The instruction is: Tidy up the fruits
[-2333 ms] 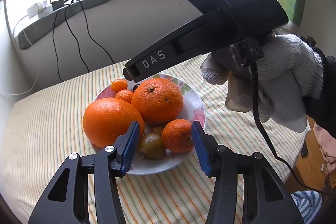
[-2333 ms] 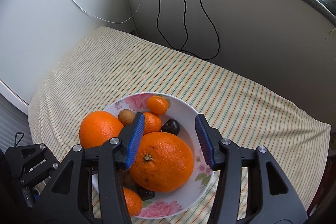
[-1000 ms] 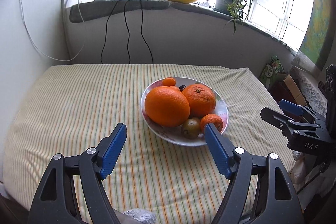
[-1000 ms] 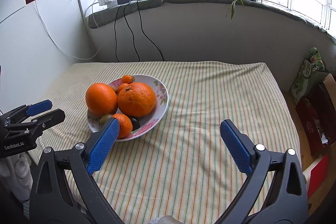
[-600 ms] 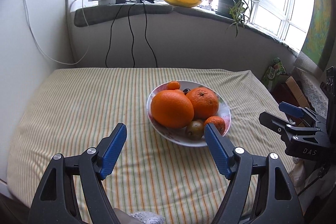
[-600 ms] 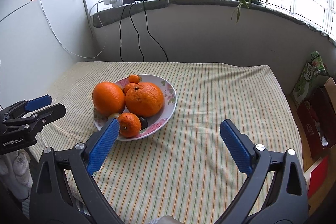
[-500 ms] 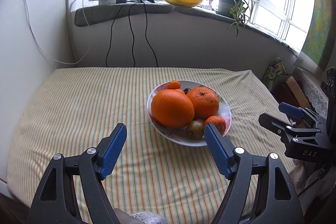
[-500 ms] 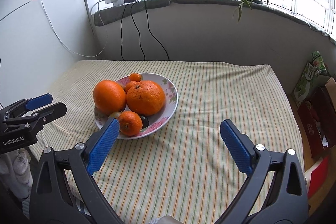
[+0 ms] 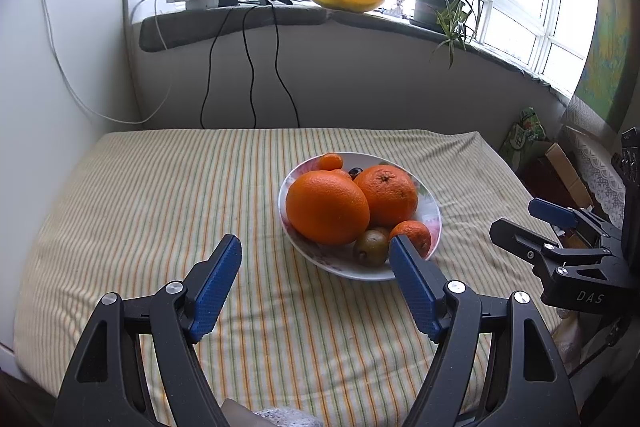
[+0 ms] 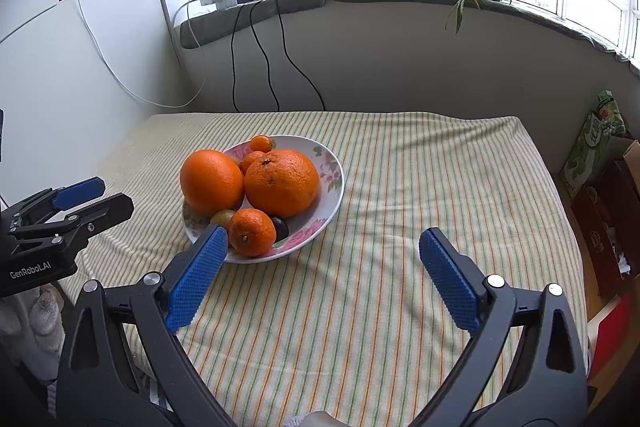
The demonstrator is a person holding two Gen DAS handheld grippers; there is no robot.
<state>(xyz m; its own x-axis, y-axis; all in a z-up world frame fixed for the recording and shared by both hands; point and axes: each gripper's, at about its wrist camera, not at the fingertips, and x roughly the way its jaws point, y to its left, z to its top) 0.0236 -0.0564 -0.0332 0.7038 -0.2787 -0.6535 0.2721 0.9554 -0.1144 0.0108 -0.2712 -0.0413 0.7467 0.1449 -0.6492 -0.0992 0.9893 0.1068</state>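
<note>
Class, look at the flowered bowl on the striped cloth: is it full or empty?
Full. The bowl holds two big oranges, small mandarins, a kiwi and a dark fruit, piled above its rim.

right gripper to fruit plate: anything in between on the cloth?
Nothing. In the right wrist view only bare striped tablecloth separates the open right gripper from the plate.

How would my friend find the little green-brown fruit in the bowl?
Look at the flowery bowl on the striped tablecloth. At its near rim, under the two big oranges, lies the kiwi. It alone is dull greenish-brown; its neighbours are orange.
</note>
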